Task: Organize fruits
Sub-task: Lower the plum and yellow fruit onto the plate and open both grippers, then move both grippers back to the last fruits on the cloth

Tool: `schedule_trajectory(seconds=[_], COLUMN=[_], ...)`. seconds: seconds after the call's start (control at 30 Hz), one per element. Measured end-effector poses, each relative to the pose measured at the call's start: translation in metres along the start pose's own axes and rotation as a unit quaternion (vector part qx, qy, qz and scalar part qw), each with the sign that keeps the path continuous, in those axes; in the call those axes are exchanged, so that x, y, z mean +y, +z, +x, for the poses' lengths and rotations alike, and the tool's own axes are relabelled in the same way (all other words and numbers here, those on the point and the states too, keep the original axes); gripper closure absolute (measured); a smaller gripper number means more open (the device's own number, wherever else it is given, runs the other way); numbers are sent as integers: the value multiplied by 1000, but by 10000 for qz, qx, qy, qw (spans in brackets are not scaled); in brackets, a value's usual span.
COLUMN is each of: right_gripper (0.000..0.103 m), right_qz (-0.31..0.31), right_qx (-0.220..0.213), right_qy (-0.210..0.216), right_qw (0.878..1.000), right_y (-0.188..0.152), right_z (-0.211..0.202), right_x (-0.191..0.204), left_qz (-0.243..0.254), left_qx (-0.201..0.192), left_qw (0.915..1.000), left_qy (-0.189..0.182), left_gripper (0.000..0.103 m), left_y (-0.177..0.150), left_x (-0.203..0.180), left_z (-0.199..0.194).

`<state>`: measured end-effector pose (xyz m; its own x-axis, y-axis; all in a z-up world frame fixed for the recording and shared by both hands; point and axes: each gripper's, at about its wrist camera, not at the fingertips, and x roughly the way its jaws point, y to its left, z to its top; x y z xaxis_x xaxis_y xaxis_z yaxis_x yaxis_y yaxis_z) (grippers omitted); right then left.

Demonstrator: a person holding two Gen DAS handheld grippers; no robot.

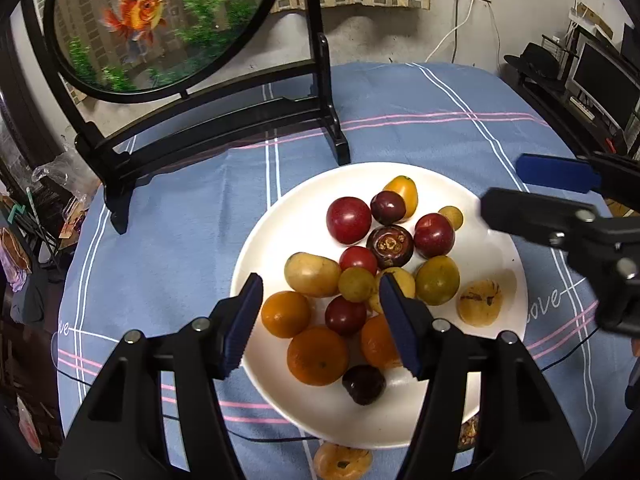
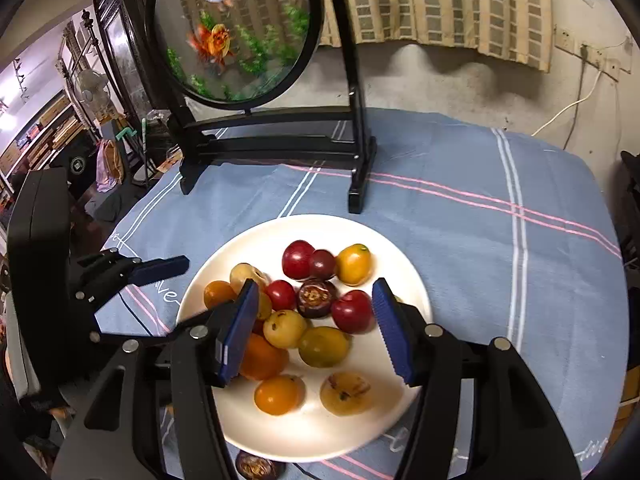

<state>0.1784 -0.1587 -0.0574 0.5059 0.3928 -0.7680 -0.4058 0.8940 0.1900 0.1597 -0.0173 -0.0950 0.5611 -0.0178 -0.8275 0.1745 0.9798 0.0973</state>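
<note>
Fruit fills a white plate on the blue striped cloth, and both tongs hang above it, pointing steeply down. The left tongs stand partly open with nothing between the pads; directly beyond their tips lies a dark red plum, flanked by two oranges, with a big orange closer in under the gap. The right tongs are likewise partly open and empty; between and just past their pads lie a yellow fruit and a greenish one. What seems to be left of the job sits off the plate, behind the tips and low toward the handles: a spotted yellow fruit on the cloth just past the plate's near rim, under the left tongs, and a dark brown round fruit at the same rim, under the right tongs. Each stray looks nearer to the tongs above it, so the coming move probably means drawing back and lower rather than reaching forward. Both strays are roundish, so no long axis matters. A fish screen on a black stand stands well beyond the plate.
</note>
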Motion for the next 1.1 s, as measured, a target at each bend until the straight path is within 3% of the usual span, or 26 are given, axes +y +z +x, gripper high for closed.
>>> schedule_trajectory(seconds=[0.6, 0.7, 0.77, 0.83, 0.97, 1.1], right_gripper=[42, 42, 41, 38, 2, 1], right_qz=[321, 292, 175, 190, 562, 792], right_qx=[-216, -522, -837, -1043, -1676, -2464], right_qy=[-36, -163, -160, -57, 38, 55], right_qw=[9992, 9981, 9962, 9943, 9843, 9659], right_y=[-69, -79, -80, -79, -86, -92], right_z=[-86, -108, -129, -149, -189, -235], right_x=[23, 33, 40, 44, 42, 38], left_qz=[-10, -88, -181, -261, -407, -585], left_qx=[-642, -773, -830, -868, -885, -859], left_qw=[9979, 9970, 9964, 9959, 9952, 9946], left_qy=[-36, 5, 14, 17, -4, -7], left_gripper=[37, 35, 28, 28, 26, 26], left_y=[-30, -41, -47, -52, -64, -71], left_x=[-3, 2, 8, 12, 19, 29], left_z=[-92, -107, -114, -121, -133, -140])
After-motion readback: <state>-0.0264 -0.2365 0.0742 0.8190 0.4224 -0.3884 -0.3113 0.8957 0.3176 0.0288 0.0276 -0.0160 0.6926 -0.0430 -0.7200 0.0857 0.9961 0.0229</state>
